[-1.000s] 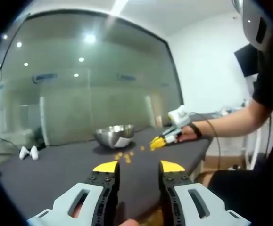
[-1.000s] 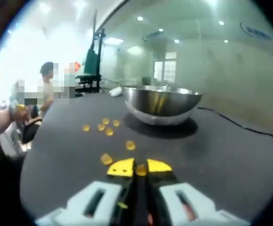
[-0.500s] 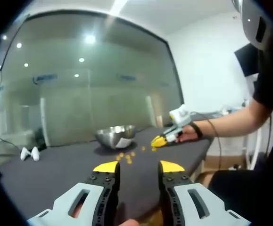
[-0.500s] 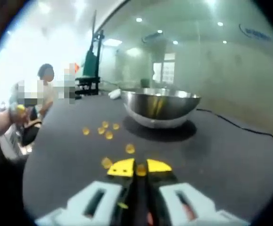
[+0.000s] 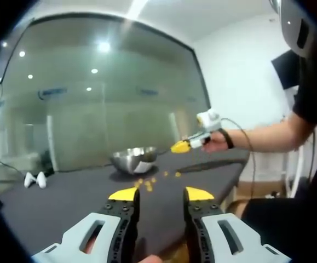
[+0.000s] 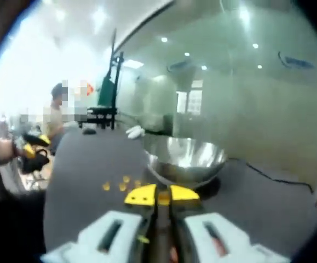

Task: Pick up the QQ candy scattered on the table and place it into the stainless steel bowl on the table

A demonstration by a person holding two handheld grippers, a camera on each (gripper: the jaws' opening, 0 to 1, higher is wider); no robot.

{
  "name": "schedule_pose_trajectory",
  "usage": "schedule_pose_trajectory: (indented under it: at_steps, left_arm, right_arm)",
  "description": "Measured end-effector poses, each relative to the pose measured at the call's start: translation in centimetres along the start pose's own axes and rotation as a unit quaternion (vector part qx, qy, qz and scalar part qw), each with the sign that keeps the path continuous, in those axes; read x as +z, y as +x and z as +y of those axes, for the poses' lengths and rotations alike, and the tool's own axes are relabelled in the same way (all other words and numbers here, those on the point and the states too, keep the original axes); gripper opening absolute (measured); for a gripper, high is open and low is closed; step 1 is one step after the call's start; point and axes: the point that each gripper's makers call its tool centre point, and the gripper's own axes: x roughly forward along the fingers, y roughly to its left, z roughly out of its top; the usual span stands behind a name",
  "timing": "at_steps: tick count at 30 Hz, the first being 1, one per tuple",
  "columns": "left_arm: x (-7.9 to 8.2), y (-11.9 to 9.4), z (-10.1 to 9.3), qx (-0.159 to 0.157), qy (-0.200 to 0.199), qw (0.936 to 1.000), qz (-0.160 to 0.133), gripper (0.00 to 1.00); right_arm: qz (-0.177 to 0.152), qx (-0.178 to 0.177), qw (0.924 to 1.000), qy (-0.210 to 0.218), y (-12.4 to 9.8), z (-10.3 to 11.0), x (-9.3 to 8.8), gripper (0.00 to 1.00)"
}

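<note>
QQ candy point(image 6: 163, 198), one small orange-yellow piece, sits pinched between the yellow tips of the right gripper point(image 6: 162, 195), whose jaws are almost closed on it. It is held above the dark table point(image 6: 81, 181), near the stainless steel bowl point(image 6: 185, 160) and just in front of it. More loose candies point(image 6: 124, 182) lie on the table just before the bowl, small and rounded, glossy yellow; in the left gripper view the same group point(image 5: 147, 182) lies between the bowl point(image 5: 133, 159) and the near edge of the table.

The left gripper point(image 5: 161, 193) hovers low over the near side of the table with its jaws well apart and nothing between them.

I judge that the main risk is the release. The piece is small and probably soft and a little sticky, so it could cling to one tip when the jaws part, or slip out before it is over the rim. The bowl wall is smooth and curved, so a candy released too low or too early could strike the outside and roll away. The picture here is blurred, so how firm the grip is I cannot tell.
</note>
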Motion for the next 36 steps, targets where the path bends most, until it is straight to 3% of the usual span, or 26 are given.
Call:
schedule_pose_trajectory:
  at_steps: [8,14,21,22,24,31,32,34,36]
  left_arm:
    - [0.5,-0.4,0.0,0.001,-0.006,0.9999,-0.009,0.33]
    - [0.0,-0.8,0.0,0.002,-0.006,1.0,-0.002,0.33]
    - [0.1,-1.1,0.2,0.006,-0.005,1.0,-0.002,0.33]
    - [0.1,-1.2,0.3,0.006,-0.005,1.0,-0.002,0.33]
    - [0.0,-1.1,0.4,0.006,-0.004,1.0,0.001,0.33]
    - [-0.1,-0.8,0.6,0.006,-0.002,1.0,0.004,0.33]
    - [-0.1,-0.8,0.6,0.005,-0.002,1.0,0.004,0.33]
    - [-0.4,-0.7,0.5,0.003,-0.002,1.0,0.009,0.33]
    - [-0.6,-0.7,0.5,0.002,-0.001,0.9999,0.013,0.33]
  right_arm:
    - [-0.021,-0.027,0.9987,-0.038,1.7,-1.6,4.9,0.09]
    - [-0.036,-0.041,0.9985,-0.005,4.5,-4.3,7.3,0.09]
    - [-0.03,-0.043,0.9984,0.023,8.7,-5.6,7.8,0.09]
    - [-0.027,-0.044,0.9983,0.025,9.8,-6.8,7.7,0.09]
    - [-0.024,-0.037,0.9984,0.035,11.0,-7.2,7.5,0.09]
    - [-0.007,-0.031,0.9995,0.01,12.7,-6.2,7.0,0.1]
    - [-0.006,-0.03,0.9995,0.009,13.0,-6.5,6.8,0.11]
    - [-0.001,-0.018,0.9998,0.014,13.4,-6.5,6.4,0.25]
    - [0.015,-0.027,0.9995,-0.002,13.3,-6.7,5.8,0.22]
